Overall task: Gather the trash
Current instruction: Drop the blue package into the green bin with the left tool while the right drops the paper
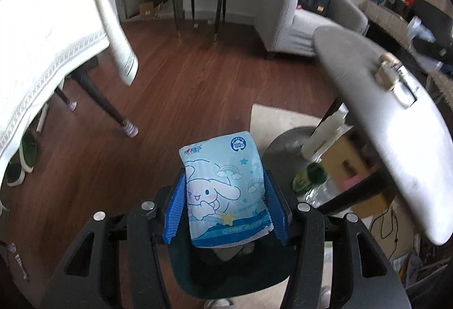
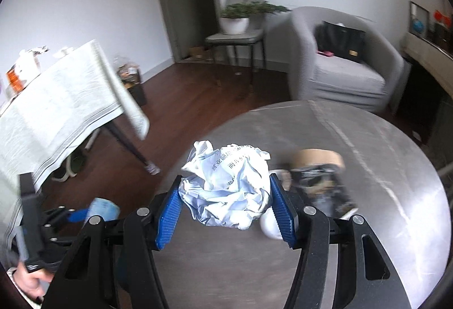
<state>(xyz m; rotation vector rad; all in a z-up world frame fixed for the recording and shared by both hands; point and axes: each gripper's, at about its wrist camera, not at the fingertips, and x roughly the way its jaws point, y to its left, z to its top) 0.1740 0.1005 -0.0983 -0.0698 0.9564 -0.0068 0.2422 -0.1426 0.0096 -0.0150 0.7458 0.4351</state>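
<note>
2 tools clamp trash: left tool (image 1: 225,204) tissue pack (image 1: 223,193), right tool (image 2: 226,207) crumpled paper (image 2: 226,184).

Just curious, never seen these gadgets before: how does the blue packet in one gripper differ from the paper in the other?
The blue packet is flat, glossy and printed with a cartoon dog and rainbows; the crumpled paper is a rough white ball with black printed text. The packet hangs over the wooden floor, the paper over the round grey table. Each is clamped between blue gripper pads.
</note>
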